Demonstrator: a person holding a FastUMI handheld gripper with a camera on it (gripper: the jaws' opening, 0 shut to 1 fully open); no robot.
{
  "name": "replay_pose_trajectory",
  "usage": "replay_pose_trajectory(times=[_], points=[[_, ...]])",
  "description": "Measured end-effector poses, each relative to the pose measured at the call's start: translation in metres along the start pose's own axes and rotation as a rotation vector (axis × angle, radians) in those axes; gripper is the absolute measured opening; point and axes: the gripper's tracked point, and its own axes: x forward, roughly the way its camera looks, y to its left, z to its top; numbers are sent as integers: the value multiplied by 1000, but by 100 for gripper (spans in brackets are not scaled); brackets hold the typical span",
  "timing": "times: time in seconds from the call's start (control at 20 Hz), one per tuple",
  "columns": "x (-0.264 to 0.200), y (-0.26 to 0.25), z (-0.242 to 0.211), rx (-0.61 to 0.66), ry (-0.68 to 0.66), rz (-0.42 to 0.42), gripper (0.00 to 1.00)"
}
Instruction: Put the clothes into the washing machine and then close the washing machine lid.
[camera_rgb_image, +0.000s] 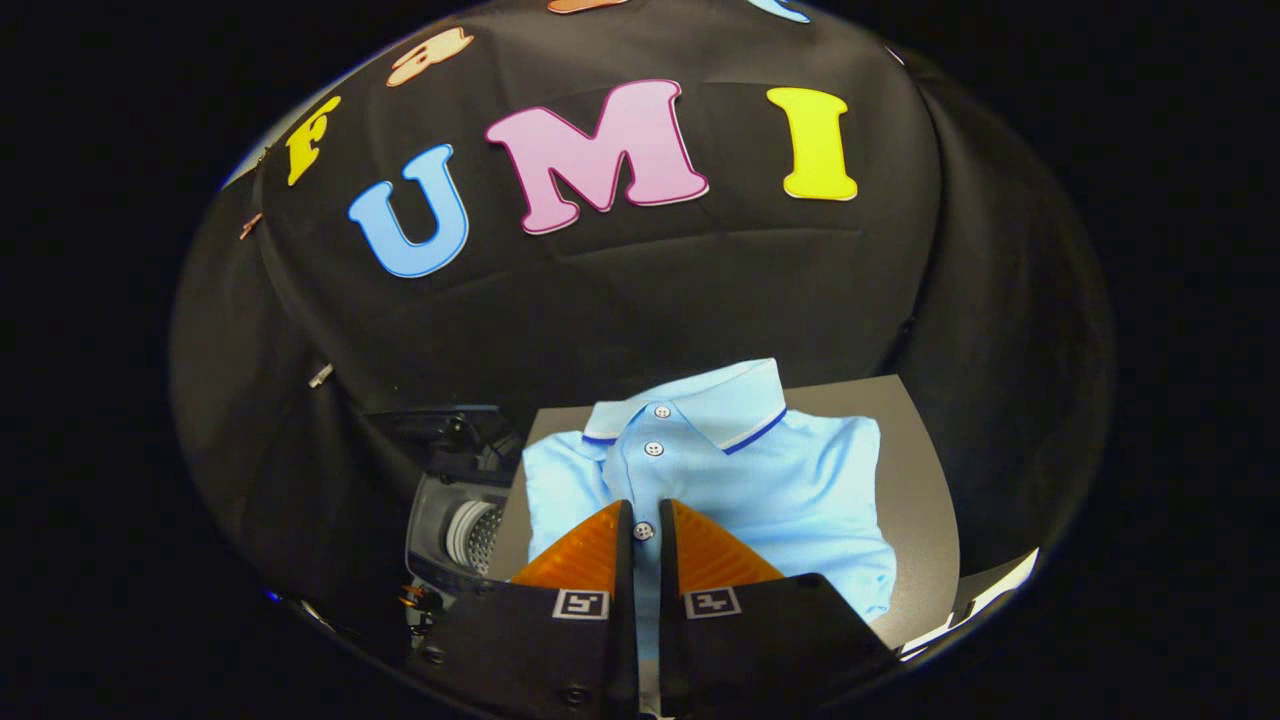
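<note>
While the gripper (645, 530) fingers sit nearly together over the folded shirt (740, 480) placket, pinching unclear, the washing machine (460, 530) opens lower left.

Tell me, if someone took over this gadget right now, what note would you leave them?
Gripper: fingers nearly together over the shirt's button placket; whether they pinch cloth, I cannot tell.
Shirt: folded, lying on the grey table.
Washer: beside the table, lid open, drum showing.
Done: nothing yet.
Left: grab the shirt, drop it in the drum, close the lid.
</note>
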Motion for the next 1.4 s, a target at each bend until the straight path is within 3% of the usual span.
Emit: replay_pose_trajectory(times=[0.65,1.0,1.4], points=[[-15,144,12,-32,-52,165,13],[0,226,-14,-62,-22,233,13],[47,305,-63,-80,66,274,13]])
